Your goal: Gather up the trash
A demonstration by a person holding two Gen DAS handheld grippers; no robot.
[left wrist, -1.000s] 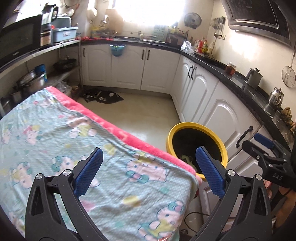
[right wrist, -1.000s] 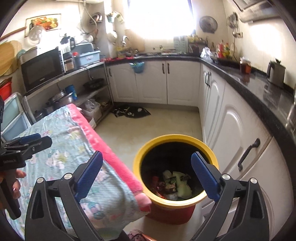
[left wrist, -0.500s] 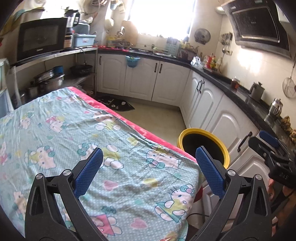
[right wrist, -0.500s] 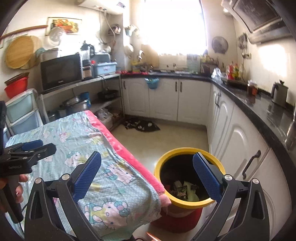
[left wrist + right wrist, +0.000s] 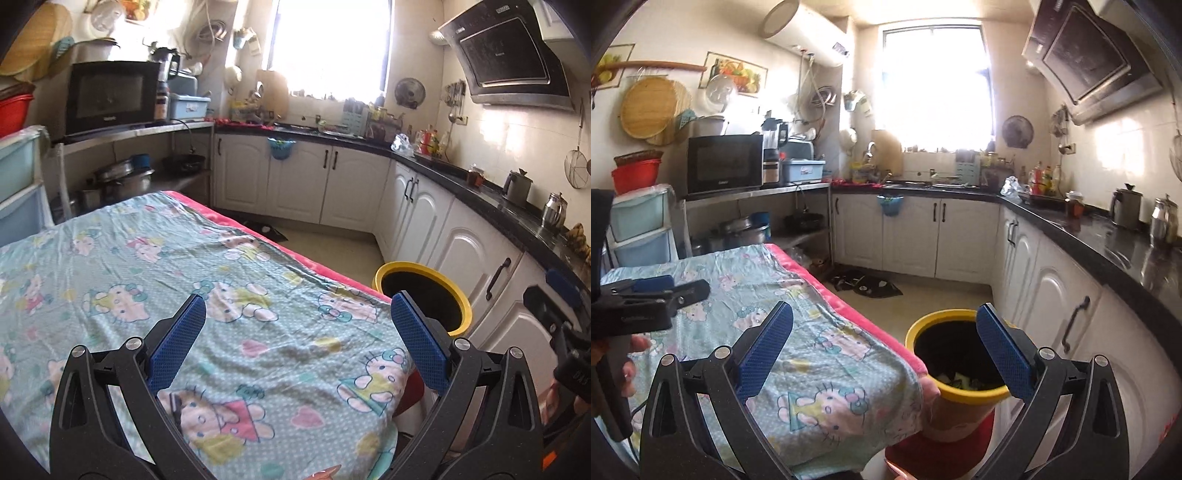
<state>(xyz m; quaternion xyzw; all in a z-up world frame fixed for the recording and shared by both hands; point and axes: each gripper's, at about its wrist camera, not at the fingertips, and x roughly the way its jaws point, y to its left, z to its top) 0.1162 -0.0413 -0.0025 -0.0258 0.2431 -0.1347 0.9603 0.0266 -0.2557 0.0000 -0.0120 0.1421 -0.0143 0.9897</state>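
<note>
Kitchen view has risen; both grippers' fingers (image 5: 177,341) remain spread.

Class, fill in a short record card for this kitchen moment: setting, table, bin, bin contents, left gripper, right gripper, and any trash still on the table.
setting: home kitchen, white cabinets, dark countertop
table: covered by a cartoon-print cloth
bin: yellow-rimmed bin on the floor beside the table
bin contents: some trash inside
left gripper: jaws open, empty
right gripper: jaws open, empty
trash on table: none visible
</note>
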